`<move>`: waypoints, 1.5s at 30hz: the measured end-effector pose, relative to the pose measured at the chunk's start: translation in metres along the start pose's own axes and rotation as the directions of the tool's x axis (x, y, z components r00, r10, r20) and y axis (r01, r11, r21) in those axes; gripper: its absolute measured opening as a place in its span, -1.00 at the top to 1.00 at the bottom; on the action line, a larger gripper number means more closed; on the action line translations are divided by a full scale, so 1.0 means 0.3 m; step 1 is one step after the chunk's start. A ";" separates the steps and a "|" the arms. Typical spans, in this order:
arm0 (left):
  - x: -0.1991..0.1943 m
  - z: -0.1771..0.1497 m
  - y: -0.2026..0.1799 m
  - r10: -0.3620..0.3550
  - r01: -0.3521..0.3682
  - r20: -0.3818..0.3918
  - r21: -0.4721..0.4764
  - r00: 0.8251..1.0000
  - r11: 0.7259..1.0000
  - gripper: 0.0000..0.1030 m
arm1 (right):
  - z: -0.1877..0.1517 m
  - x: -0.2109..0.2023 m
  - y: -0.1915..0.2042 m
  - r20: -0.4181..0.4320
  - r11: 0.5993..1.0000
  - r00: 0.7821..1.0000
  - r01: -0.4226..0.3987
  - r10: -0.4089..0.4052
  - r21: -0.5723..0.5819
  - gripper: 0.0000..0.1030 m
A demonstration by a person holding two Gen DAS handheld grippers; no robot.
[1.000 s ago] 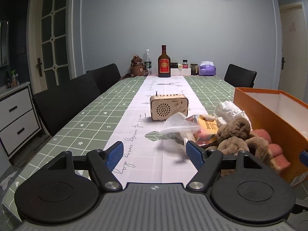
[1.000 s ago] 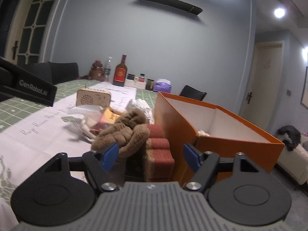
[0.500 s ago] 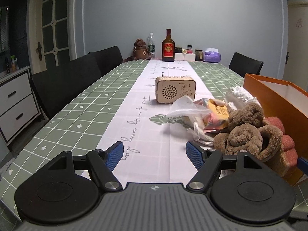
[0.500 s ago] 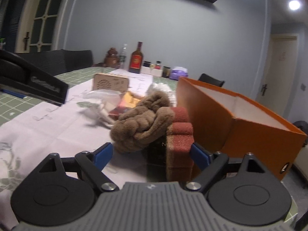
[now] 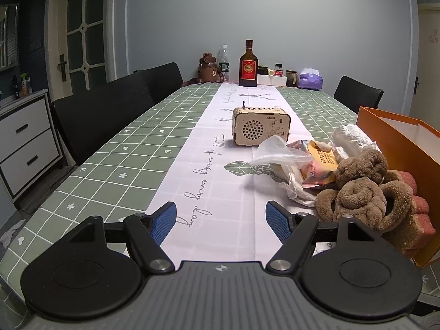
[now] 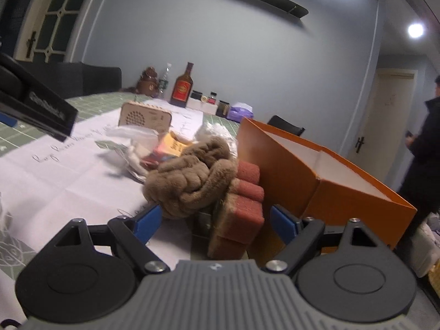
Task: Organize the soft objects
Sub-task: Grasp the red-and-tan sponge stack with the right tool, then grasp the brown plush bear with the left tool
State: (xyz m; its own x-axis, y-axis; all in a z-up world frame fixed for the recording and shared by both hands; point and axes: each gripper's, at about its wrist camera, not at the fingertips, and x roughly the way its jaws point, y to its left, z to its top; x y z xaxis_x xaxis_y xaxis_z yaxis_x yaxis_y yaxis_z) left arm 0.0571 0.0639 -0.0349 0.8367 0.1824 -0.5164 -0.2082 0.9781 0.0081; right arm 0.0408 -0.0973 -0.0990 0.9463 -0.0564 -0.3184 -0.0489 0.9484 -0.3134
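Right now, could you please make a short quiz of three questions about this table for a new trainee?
1. True or false: the right tongs are shut on the brown plush slippers.
2. Which lies nearest the left tongs: A) wooden radio, B) clear plastic bag, C) dark bottle?
3. Fill in: the slippers lie beside the ____ box, not inside it.

Key: 1 false, both tongs are open; 2 B; 3 orange.
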 end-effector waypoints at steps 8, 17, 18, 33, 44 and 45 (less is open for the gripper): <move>0.006 -0.004 0.012 -0.005 0.005 -0.009 -0.023 1.000 1.000 -0.69 | -0.010 0.084 -0.037 -0.075 0.981 0.997 0.019 -0.005 0.193 -0.63; 0.016 -0.013 0.016 -0.005 0.005 -0.026 -0.026 1.000 1.000 -0.69 | -0.023 0.154 -0.019 -0.147 0.963 0.989 0.006 0.035 0.270 -0.08; 0.018 -0.013 0.018 -0.006 0.005 -0.027 -0.028 1.000 1.000 -0.69 | -0.024 0.155 -0.021 -0.151 0.962 0.988 0.010 0.032 0.274 0.04; 0.003 -0.014 0.003 0.000 0.000 -0.026 -0.009 1.000 1.000 -0.69 | -0.041 0.047 -0.121 -0.207 0.958 0.955 -0.159 0.210 0.240 0.37; 0.008 -0.015 -0.038 0.006 -0.005 -0.033 0.030 0.999 1.000 -0.69 | -0.042 0.027 -0.185 -0.178 0.931 0.948 -0.201 0.263 0.304 -0.41; 0.007 -0.016 -0.044 0.006 -0.005 -0.032 0.035 0.999 0.999 -0.69 | -0.036 0.031 -0.190 -0.167 0.922 0.947 -0.208 0.273 0.326 -0.45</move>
State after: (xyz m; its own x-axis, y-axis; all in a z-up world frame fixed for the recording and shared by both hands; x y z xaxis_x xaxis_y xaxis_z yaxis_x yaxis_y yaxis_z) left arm 0.0593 0.0510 -0.0401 0.8187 0.1846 -0.5437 -0.1942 0.9801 0.0403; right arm 0.0490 -0.1553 -0.0940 0.8297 0.1533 -0.5368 -0.1382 0.9880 0.0686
